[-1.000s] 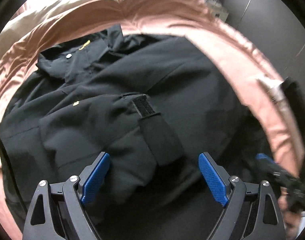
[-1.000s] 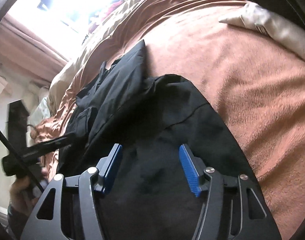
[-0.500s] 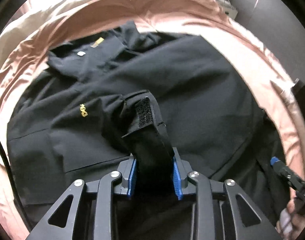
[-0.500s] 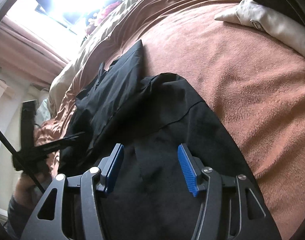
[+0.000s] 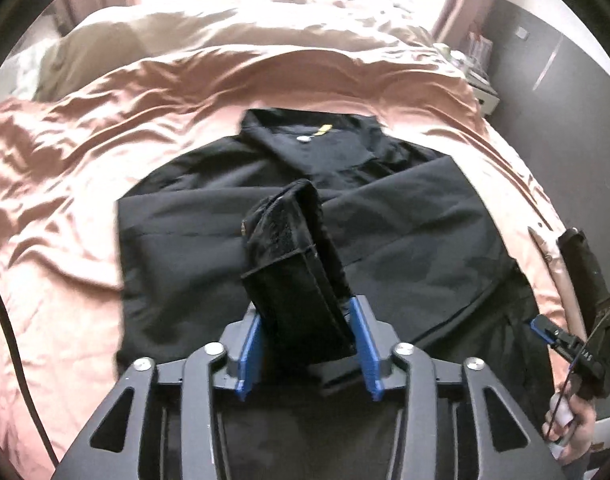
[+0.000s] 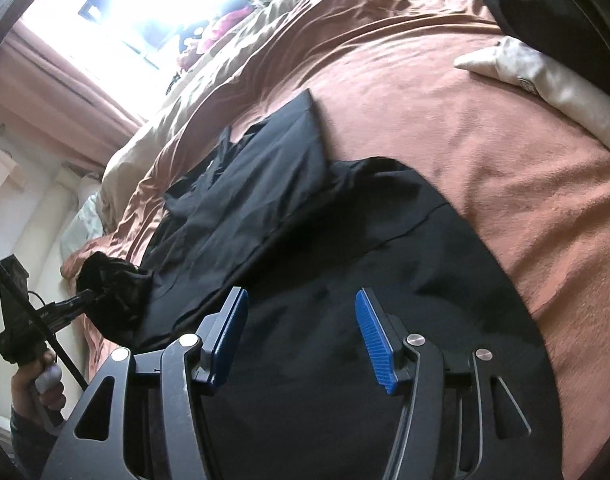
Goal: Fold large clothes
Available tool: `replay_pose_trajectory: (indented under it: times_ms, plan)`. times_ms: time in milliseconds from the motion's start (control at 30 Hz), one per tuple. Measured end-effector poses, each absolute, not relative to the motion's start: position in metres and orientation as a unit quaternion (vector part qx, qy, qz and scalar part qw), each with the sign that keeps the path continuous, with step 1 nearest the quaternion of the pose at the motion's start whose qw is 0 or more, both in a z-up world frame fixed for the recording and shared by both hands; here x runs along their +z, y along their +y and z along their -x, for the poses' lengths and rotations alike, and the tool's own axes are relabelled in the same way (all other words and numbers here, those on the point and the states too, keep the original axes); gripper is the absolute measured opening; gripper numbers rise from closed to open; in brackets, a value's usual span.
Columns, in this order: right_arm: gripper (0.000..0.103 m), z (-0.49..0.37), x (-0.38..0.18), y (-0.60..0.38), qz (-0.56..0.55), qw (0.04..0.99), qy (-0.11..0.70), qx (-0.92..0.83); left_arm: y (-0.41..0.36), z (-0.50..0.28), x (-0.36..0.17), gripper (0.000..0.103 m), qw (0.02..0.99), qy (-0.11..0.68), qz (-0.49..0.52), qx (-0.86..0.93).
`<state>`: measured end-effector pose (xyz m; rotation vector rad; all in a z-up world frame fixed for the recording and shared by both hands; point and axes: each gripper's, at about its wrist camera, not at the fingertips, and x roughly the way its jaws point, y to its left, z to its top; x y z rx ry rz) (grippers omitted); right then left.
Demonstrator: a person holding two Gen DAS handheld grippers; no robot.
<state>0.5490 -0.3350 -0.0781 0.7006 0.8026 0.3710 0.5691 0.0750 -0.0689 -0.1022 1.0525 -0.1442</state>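
A large black jacket (image 5: 405, 232) lies spread on a bed covered by a pink blanket (image 5: 65, 160), collar at the far end. My left gripper (image 5: 307, 344) is shut on the jacket's sleeve cuff (image 5: 297, 256), which has a velcro strap, and holds it lifted above the jacket body. In the right wrist view the jacket (image 6: 305, 240) fills the middle. My right gripper (image 6: 301, 332) is open and empty, just above the jacket's near hem. The left gripper with the raised cuff (image 6: 113, 280) shows at that view's left edge.
The pink blanket (image 6: 485, 140) extends to the right of the jacket. A cream garment (image 6: 545, 80) lies at the bed's far right. A beige duvet (image 5: 185, 32) lies by the bright window. A grey wall and small shelf (image 5: 481, 80) stand at the right.
My left gripper closed on the sleeve cuff and lifted it up and back off the jacket. My right gripper stayed open over the hem, barely moving.
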Motion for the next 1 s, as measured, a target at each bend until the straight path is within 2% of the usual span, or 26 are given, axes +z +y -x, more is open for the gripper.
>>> replay_pose_trajectory:
  times_ms: [133,167,433,767,867,933,967,1000]
  plan:
    - [0.054,-0.546,-0.069,-0.323,-0.318,0.850,0.380,0.180,0.112,-0.549,-0.064,0.078,0.867,0.494,0.055,-0.037]
    - [0.054,-0.546,-0.067,-0.320,-0.314,0.850,0.381,0.183,0.120,-0.546,-0.063,0.079,0.868,0.492,0.060,-0.034]
    - [0.054,-0.548,-0.058,-0.301,-0.288,0.858,0.384,0.182,0.174,-0.534,-0.091,0.080,0.853,0.507,0.119,-0.008]
    - [0.054,-0.567,-0.059,-0.302,-0.271,0.862,0.397,0.162,0.179,-0.558,-0.160,0.080,0.822,0.554,0.131,-0.007]
    - [0.054,-0.585,-0.064,-0.306,-0.282,0.853,0.408,0.161,0.173,-0.566,-0.172,0.071,0.820,0.559,0.121,-0.015]
    - [0.054,-0.599,-0.067,-0.307,-0.288,0.847,0.416,0.162,0.166,-0.573,-0.177,0.053,0.822,0.563,0.089,-0.012]
    - [0.054,-0.608,-0.068,-0.307,-0.288,0.846,0.419,0.160,0.163,-0.577,-0.178,0.047,0.824,0.562,0.067,-0.007]
    - [0.054,-0.614,-0.069,-0.306,-0.288,0.846,0.420,0.160,0.163,-0.579,-0.178,0.033,0.826,0.561,0.061,-0.005]
